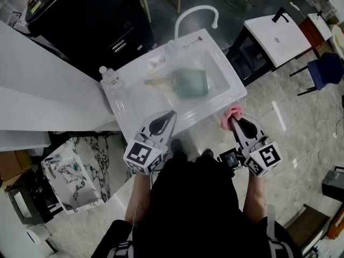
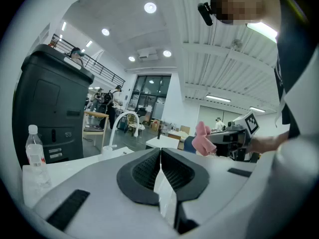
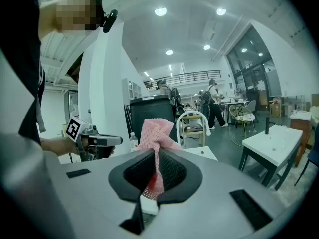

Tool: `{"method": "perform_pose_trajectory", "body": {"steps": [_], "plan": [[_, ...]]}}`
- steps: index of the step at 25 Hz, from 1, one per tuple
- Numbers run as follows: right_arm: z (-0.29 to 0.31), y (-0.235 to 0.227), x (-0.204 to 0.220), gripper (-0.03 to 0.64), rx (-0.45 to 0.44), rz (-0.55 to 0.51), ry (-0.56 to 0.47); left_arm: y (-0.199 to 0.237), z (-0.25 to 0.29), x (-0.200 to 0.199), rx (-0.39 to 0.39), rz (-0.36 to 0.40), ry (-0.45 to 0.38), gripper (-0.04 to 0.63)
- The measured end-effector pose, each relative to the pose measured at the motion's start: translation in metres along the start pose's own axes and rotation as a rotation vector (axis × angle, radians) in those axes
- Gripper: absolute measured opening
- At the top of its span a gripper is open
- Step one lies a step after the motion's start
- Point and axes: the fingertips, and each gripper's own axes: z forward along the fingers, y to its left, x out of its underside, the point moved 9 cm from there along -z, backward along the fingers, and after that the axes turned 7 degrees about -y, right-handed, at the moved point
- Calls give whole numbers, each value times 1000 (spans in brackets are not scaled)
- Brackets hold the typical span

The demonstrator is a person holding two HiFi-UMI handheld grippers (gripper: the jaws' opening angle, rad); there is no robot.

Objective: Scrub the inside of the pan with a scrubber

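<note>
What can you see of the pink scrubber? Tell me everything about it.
The scrubber is a pink cloth of knitted mesh, soft and crumpled. It is pinched between the shut jaws of the right gripper. A bunched tuft sticks out beyond the tips and a small end hangs behind them. It is held in the air just off the front edge of the sink, apart from the pan lying inside. Nothing else touches it.

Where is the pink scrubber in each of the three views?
Head view: the scrubber is lower right, in the right tongs.
Left gripper view: the scrubber is right of centre.
Right gripper view: the scrubber is at centre, clamped.
Shared landmark: the white tap, in all three.
</note>
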Motion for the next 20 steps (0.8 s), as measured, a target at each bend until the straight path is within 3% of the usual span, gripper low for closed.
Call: {"method": "perform_pose_trajectory", "body": {"steps": [9, 14, 20], "plan": [[4, 14, 1, 37, 44, 42, -21, 2, -1, 0, 57, 17, 45, 34], [15, 19, 1, 38, 25, 90, -58, 6, -8, 1, 57, 14, 42, 34], [17, 21, 8, 40, 84, 141, -67, 15, -19, 15, 54, -14, 77, 34]]}}
